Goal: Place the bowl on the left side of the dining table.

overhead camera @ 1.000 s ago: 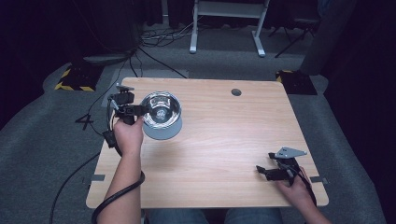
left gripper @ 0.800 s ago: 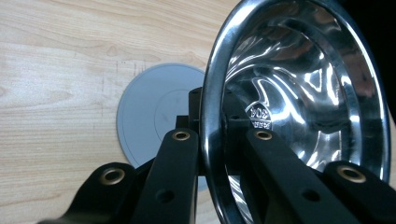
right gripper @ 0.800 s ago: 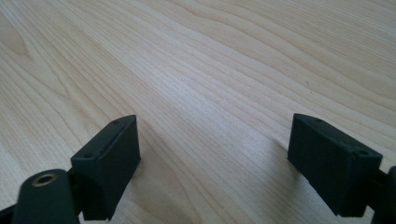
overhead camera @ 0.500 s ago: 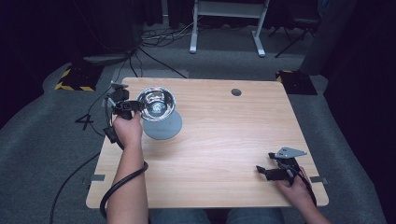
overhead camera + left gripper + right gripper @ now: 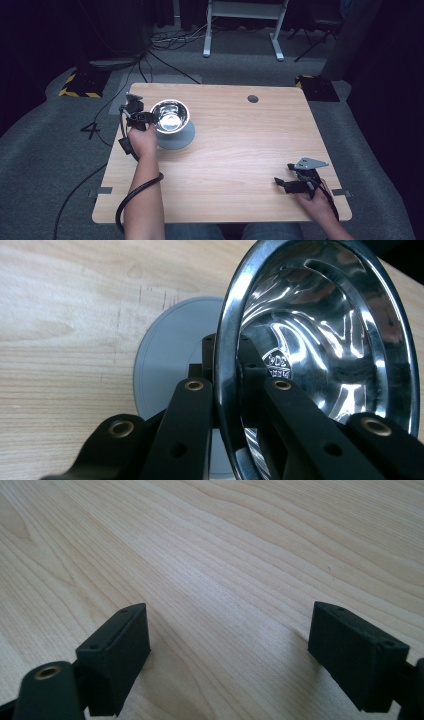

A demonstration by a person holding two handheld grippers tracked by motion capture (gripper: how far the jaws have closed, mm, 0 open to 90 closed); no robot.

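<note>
A shiny steel bowl [image 5: 170, 116] sits over a flat grey plate [image 5: 184, 141] at the table's left rear. My left gripper [image 5: 151, 118] is shut on the bowl's left rim, one jaw inside and one outside. In the left gripper view the rim of the bowl [image 5: 325, 340] runs between the jaws of the left gripper [image 5: 227, 347], with the grey plate [image 5: 167, 355] behind it. I cannot tell whether the bowl touches the plate. My right gripper [image 5: 281, 183] rests near the front right edge. In its own view the right gripper [image 5: 230, 640] is open, with bare wood between the jaws.
The wooden table [image 5: 250, 145] has a round cable hole [image 5: 253, 98] at the back. Cables [image 5: 165, 42] and a white stand's legs [image 5: 240, 35] lie on the grey floor beyond the table. A cable trails from the left gripper [image 5: 135, 195] along the forearm.
The left hand has lowered the bowl toward the table and shifted it slightly left. More of the grey plate now shows to the bowl's right. The right gripper has stayed put.
</note>
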